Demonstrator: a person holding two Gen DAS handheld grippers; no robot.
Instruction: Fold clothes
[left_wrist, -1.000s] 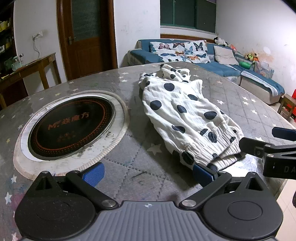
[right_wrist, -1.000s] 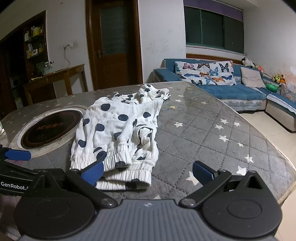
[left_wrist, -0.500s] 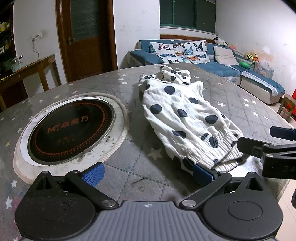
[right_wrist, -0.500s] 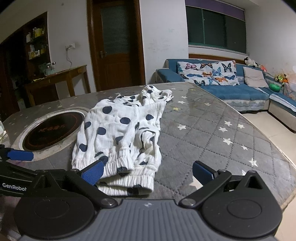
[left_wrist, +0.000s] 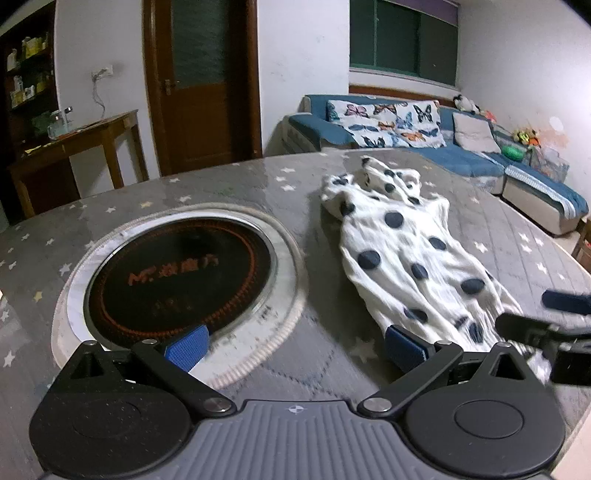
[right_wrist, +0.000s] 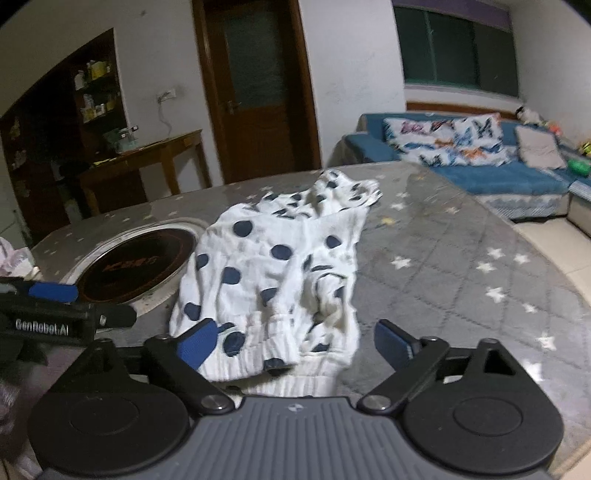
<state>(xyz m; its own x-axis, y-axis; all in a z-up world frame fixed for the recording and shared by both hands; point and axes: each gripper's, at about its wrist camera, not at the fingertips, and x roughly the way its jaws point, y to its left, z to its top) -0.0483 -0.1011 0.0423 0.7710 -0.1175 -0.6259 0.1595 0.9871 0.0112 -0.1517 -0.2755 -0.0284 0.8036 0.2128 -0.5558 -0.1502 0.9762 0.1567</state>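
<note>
A white garment with dark blue dots (left_wrist: 402, 254) lies lengthwise on the grey star-patterned table (left_wrist: 229, 184); it also shows in the right wrist view (right_wrist: 273, 280), elastic hem nearest me. My left gripper (left_wrist: 295, 345) is open and empty above the table, its right pad at the hem's left corner. My right gripper (right_wrist: 295, 341) is open, its jaws either side of the hem, not closed on it. The right gripper also shows in the left wrist view (left_wrist: 554, 317), and the left gripper in the right wrist view (right_wrist: 55, 306).
A round black induction hob (left_wrist: 181, 273) in a white ring is set into the table left of the garment. Behind the table are a wooden door (left_wrist: 203, 81), a wooden side table (left_wrist: 77, 144) and a blue sofa (left_wrist: 461, 155) with butterfly cushions.
Both grippers have moved forward toward the garment's hem and risen slightly. The right gripper now straddles the hem. The garment lies as before.
</note>
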